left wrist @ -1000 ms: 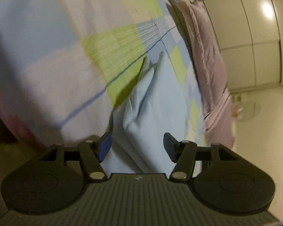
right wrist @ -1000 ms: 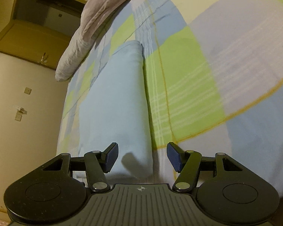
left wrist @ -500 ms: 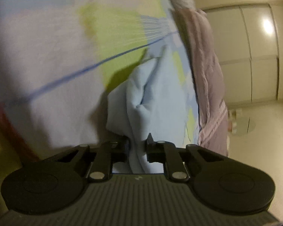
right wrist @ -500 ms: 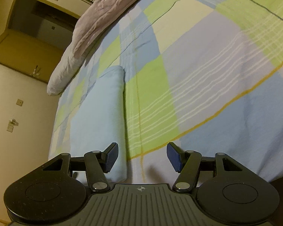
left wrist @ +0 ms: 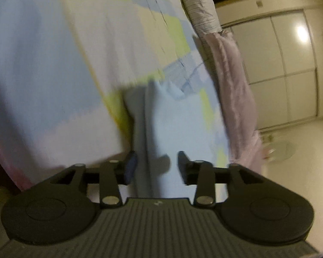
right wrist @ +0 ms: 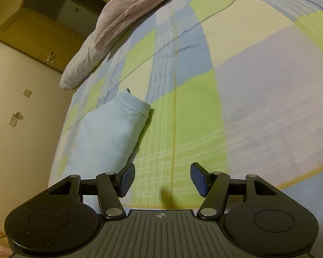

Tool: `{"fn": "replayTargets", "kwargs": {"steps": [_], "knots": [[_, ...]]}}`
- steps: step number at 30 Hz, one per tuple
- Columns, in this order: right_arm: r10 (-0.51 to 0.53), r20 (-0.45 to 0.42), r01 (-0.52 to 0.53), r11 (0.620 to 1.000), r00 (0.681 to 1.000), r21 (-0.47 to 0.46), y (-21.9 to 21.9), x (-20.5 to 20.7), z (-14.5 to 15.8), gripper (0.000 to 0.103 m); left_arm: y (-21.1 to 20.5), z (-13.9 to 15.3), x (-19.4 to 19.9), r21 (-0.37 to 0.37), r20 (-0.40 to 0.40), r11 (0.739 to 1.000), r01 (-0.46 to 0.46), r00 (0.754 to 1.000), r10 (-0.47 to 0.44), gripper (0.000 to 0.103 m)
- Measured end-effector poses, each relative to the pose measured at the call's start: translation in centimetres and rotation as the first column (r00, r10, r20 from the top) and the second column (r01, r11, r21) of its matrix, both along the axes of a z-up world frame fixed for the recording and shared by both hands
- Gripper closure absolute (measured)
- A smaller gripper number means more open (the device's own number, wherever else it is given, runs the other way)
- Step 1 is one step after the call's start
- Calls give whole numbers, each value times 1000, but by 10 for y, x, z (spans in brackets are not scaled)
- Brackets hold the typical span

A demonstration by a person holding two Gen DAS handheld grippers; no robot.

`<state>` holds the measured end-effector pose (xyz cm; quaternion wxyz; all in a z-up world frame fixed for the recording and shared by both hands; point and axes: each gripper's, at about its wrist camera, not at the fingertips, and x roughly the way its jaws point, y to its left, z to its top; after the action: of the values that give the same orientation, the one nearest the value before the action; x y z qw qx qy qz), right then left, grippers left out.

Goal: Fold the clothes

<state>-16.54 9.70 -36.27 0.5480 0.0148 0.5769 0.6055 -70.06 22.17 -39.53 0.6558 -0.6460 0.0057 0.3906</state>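
Bedsheet, checked cotton in green, pale blue and cream — covers the whole bed and carries everything else; flat, lightly creased.

Quilt, rumpled lilac-grey, rolled long — lies along the far edge of the bed, well apart from the garment; seen also in the left wrist view.

Garment, pale blue knit, folded into a narrow oblong with a ribbed hem at its far end — rests on the sheet near the bed's side edge, to the left of the right gripper. In the left wrist view it runs straight ahead between the fingers, a raised ridge down its left part; that view is blurred, so layers cannot be counted.

Left gripper, black with blue pads — fingers apart, straddling the near end of the garment, nothing clamped.

Right gripper, same make — fingers apart over bare sheet, just beside the garment's near corner, holding nothing.

Risks, judged: the raised ridge may slump and skew the fold; a pinch that catches only the top layer would peel it open; the garment lies close to the bed's edge and a drag could slide it off.
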Motion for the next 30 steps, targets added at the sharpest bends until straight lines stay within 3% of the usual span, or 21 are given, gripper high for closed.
{"fn": "replayTargets", "kwargs": {"steps": [2, 3, 5, 6, 10, 13, 20, 23, 25, 26, 27, 28, 30], "knots": [[2, -3, -2, 1000, 1000, -3, 6, 0, -1, 42, -7, -9, 14, -3, -18, 1000, 7, 1000, -7, 57], [5, -2, -5, 1000, 1000, -4, 9, 0, -2, 42, -10, -13, 21, -5, -28, 1000, 11, 1000, -11, 72], [13, 0, -13, 1000, 1000, -3, 15, -1, -1, 42, -6, -4, 16, 30, -68, 999, 39, 997, -37, 87], [15, 0, -15, 1000, 1000, -1, 16, -1, -1, 42, -3, 1, 12, 48, -88, 997, 54, 995, -50, 89], [23, -11, -23, 1000, 1000, 11, 18, 2, 0, 42, 8, 21, -2, 117, -173, 986, 117, 980, -96, 90], [43, -42, -42, 999, 998, 19, 20, 4, -2, 42, 20, 26, -29, 119, -223, 986, 119, 971, -90, 90], [162, -107, -156, 986, 981, 64, 64, -18, -13, 42, 39, 5, -44, 68, -158, 993, 101, 983, -89, 74], [211, -103, -203, 975, 972, 87, 93, -34, -17, 42, 41, -7, -44, 53, -82, 997, 63, 995, -59, 75], [244, -76, -237, 968, 967, 82, 112, -46, -21, 43, 45, -10, -46, 53, -78, 996, 67, 995, -62, 83], [247, -68, -243, 968, 967, 71, 117, -51, -24, 46, 48, -8, -43, 62, -99, 995, 84, 992, -78, 85], [247, -61, -244, 968, 967, 58, 121, -56, -26, 62, 52, -3, -41, 77, -124, 991, 110, 987, -100, 87], [247, -55, -245, 969, 967, 44, 125, -60, -28, 85, 56, 5, -41, 100, -152, 986, 132, 981, -116, 88], [203, -110, -203, 979, 973, 16, 120, -60, -32, 89, 64, 20, -42, 145, -210, 973, 178, 967, -146, 89]]}}
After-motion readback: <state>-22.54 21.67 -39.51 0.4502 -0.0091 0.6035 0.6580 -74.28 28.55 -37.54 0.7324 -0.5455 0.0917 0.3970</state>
